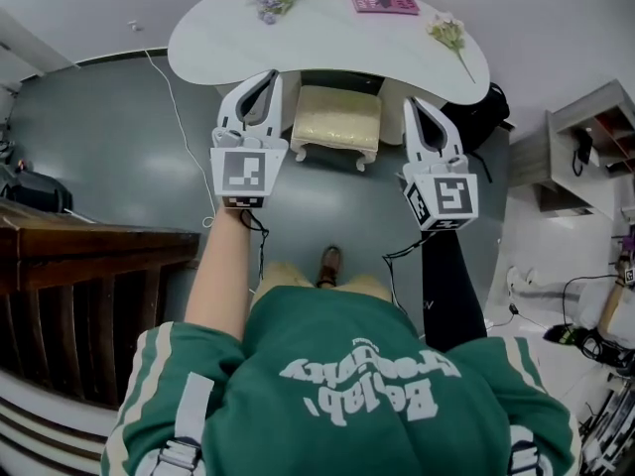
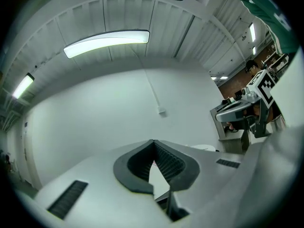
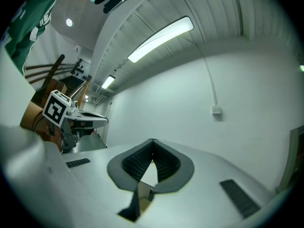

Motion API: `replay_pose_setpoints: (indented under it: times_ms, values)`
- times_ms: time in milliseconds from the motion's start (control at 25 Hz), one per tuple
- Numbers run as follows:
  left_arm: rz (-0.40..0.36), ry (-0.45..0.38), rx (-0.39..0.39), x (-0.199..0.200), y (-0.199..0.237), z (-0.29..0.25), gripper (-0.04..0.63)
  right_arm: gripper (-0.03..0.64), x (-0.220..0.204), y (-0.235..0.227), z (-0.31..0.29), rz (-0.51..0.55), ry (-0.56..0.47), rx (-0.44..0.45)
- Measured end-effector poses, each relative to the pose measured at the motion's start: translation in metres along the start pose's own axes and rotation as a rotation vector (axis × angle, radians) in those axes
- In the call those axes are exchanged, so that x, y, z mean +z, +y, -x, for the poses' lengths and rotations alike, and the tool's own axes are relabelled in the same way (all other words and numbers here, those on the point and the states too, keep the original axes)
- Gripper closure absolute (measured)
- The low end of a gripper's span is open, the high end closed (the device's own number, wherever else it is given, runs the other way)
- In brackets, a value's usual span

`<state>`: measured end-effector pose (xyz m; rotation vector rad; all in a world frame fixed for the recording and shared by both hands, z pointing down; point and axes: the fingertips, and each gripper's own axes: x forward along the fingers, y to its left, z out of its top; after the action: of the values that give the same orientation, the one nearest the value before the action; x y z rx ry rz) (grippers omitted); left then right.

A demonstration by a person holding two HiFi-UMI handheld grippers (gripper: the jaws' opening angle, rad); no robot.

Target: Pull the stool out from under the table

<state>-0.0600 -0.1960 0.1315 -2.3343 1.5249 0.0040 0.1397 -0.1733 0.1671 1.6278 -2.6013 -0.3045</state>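
Head view, from left to right: the left hand-held gripper (image 1: pixel 269 77) is held out over the grey floor (image 1: pixel 119 147) with its jaws pressed together and nothing between them (its own view shows only a bare wall beyond the tips). Just to its right stands the stool (image 1: pixel 337 119), with a cream padded seat on a white frame. Its far part is tucked under the near edge of the white bench (image 1: pixel 198 43) and its near part sticks out. On the stool's other side, the right hand-held gripper (image 1: pixel 413 103) is likewise closed and empty.

The cushion looks soft and would give under a pinch, so it makes a poor handle. The white frame below it looks stiff, and a jaw on each side rail should hold. The stool is probably light, and it should slide easily on the smooth floor. Both jaws must first spread.
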Motion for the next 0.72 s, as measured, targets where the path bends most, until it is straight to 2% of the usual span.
replay_pose_setpoints:
  times_ms: [280, 440, 640, 720]
  values:
    - [-0.005, 0.031, -0.01, -0.023, 0.011, -0.028, 0.581, 0.609, -0.013, -0.022, -0.03, -0.039, -0.005, -0.046]
    - [0.041, -0.002, -0.037, -0.037, 0.014, -0.055, 0.581, 0.611, -0.02, -0.034, -0.049, -0.007, -0.019, -0.079]
    - [0.026, -0.042, -0.054, -0.064, 0.032, -0.084, 0.581, 0.611, -0.044, -0.037, -0.081, 0.004, 0.019, -0.116]
    - [0.021, -0.042, -0.09, -0.079, 0.036, -0.099, 0.581, 0.609, -0.054, -0.036, -0.096, 0.012, 0.044, -0.132]
